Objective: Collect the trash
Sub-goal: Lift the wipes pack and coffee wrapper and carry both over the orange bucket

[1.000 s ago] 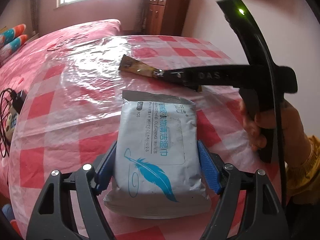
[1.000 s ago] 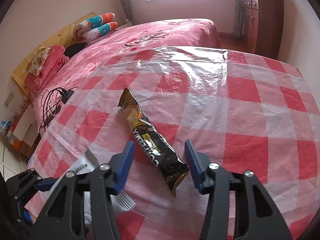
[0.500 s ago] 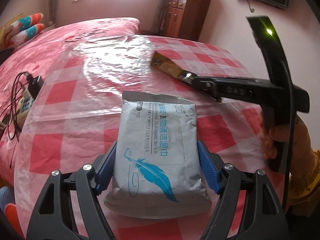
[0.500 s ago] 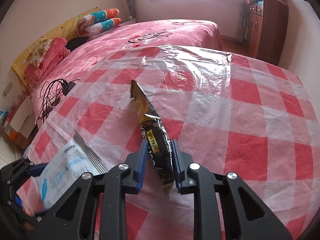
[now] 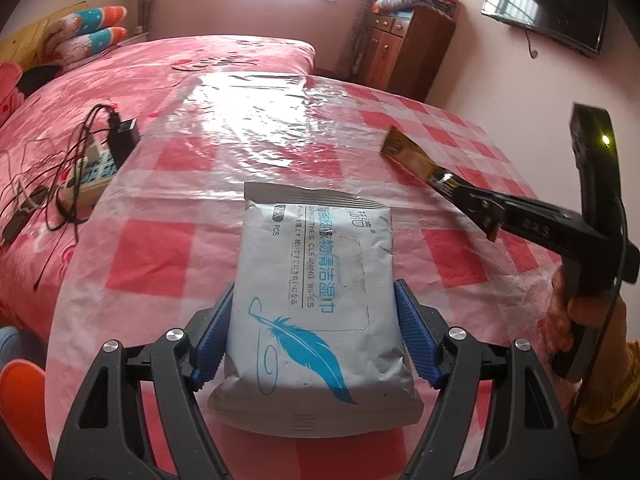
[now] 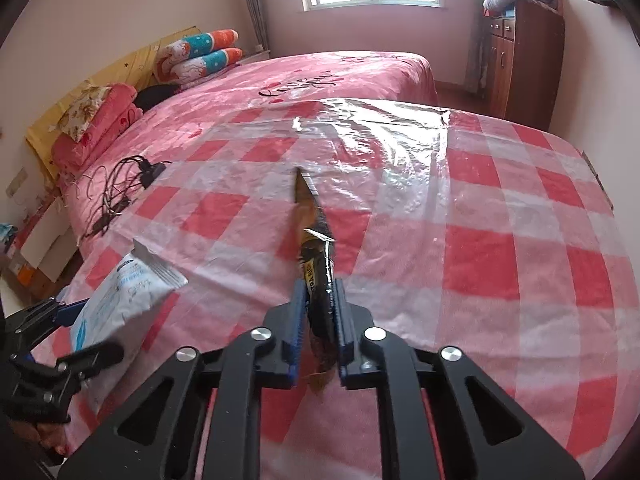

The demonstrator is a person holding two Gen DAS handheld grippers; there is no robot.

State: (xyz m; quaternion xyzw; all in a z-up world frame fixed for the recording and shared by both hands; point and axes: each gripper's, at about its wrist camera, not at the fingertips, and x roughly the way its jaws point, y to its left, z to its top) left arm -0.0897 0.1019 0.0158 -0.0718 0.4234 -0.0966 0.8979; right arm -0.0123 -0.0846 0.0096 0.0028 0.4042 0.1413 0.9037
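My left gripper is shut on a grey wet-wipes pack with a blue feather print, held above the red-and-white checked table. My right gripper is shut on a black-and-gold coffee sachet, held edge-up above the table. In the left wrist view the right gripper comes in from the right with the sachet sticking out. In the right wrist view the left gripper shows at lower left with the wipes pack.
The table has a shiny plastic cover. A pink bed lies behind it, with a power strip and cables near its edge. A wooden cabinet stands at the far right. Pillows lie at the bed's head.
My right gripper closed on the sachet and lifted it off the table. My left gripper kept its hold on the wipes pack, and its view swung to the right.
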